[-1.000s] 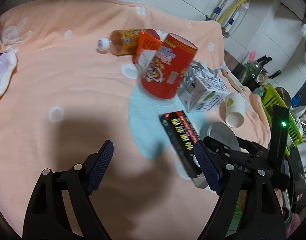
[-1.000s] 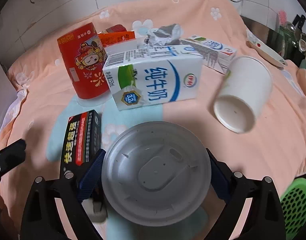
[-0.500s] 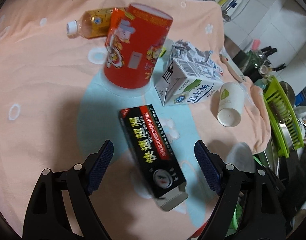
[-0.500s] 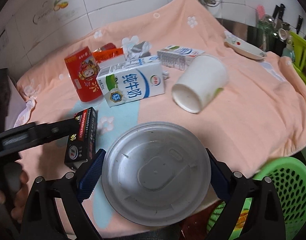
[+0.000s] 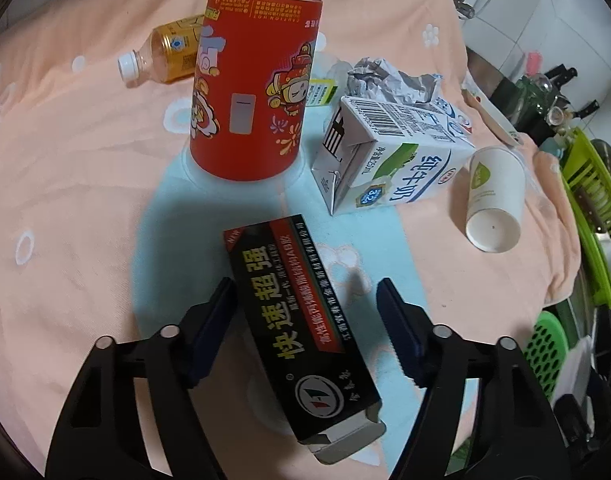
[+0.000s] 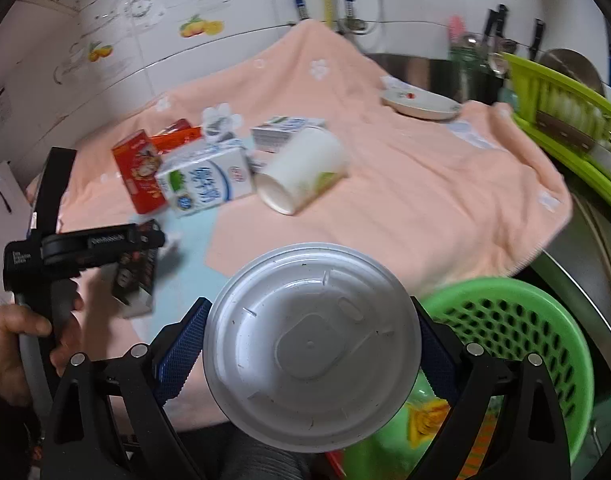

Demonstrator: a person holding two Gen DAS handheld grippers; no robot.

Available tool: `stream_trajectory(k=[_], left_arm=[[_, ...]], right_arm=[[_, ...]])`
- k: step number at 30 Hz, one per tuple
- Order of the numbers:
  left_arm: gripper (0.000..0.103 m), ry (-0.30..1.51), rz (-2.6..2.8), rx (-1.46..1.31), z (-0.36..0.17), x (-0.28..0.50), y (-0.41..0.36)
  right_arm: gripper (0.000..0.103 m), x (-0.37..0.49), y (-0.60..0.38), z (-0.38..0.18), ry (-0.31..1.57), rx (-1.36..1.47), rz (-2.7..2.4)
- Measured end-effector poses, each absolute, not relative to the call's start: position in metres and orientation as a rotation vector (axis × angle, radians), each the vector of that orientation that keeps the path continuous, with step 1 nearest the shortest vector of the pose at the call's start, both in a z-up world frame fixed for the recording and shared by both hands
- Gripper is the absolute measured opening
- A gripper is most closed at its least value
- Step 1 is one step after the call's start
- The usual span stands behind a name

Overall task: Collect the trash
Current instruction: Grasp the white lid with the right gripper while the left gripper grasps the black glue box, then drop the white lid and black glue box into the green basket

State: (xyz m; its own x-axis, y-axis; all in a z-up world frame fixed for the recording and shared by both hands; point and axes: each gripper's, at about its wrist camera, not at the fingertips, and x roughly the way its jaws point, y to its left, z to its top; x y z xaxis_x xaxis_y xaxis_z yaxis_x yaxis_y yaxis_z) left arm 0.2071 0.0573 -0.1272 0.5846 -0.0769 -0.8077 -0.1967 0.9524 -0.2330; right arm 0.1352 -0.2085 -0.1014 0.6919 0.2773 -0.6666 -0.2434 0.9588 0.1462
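Two things have changed in the last second: the left hand-held gripper (image 5: 305, 320) now straddles the black box (image 5: 301, 336), jaws closing but not yet gripping, and the right hand-held gripper (image 6: 309, 344), clenched on the white lid (image 6: 311, 346), has swung over the green basket (image 6: 521, 332), so a drop looks near. Other litter lies on the peach towel (image 5: 65, 184) covering the worktop, below tiled walls

The left gripper (image 5: 305, 316) points steeply down, its jaws closing, a black box (image 5: 301, 332) between them, the pads not yet pressing on it. A hand (image 6: 13, 344) grips its handle, seen from the right wrist view. The right gripper (image 6: 309, 344) tilts downward, jaws clamped on the rim of a white lid (image 6: 311, 346).
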Motion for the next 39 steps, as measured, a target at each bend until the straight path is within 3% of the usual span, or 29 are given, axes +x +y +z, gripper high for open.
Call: stream_trajectory(k=[3, 5, 14, 23, 29, 39], left_arm=[[0.054, 0.941, 0.081, -0.295, -0.127, 0.207, 0.059], [0.052, 0.935, 0.08, -0.283, -0.127, 0.205, 0.06], [0.052, 0.928, 0.074, -0.279, -0.127, 0.199, 0.062], [0.058, 0.946, 0.098, -0.237, -0.128, 0.197, 0.05], [0.05, 0.942, 0.069, -0.245, -0.127, 0.193, 0.048], [0.049, 0.924, -0.115, -0.275, -0.111, 0.175, 0.009]], right_arm=[[0.09, 0.127, -0.228, -0.108, 0.762, 0.06, 0.247], [0.09, 0.123, -0.24, -0.112, 0.77, 0.071, 0.224], [0.091, 0.106, -0.277, -0.126, 0.784, 0.105, 0.143], [0.091, 0.102, -0.291, -0.135, 0.8, 0.136, 0.115], [0.091, 0.098, -0.297, -0.14, 0.81, 0.138, 0.097], [0.092, 0.093, -0.311, -0.143, 0.807, 0.158, 0.066]])
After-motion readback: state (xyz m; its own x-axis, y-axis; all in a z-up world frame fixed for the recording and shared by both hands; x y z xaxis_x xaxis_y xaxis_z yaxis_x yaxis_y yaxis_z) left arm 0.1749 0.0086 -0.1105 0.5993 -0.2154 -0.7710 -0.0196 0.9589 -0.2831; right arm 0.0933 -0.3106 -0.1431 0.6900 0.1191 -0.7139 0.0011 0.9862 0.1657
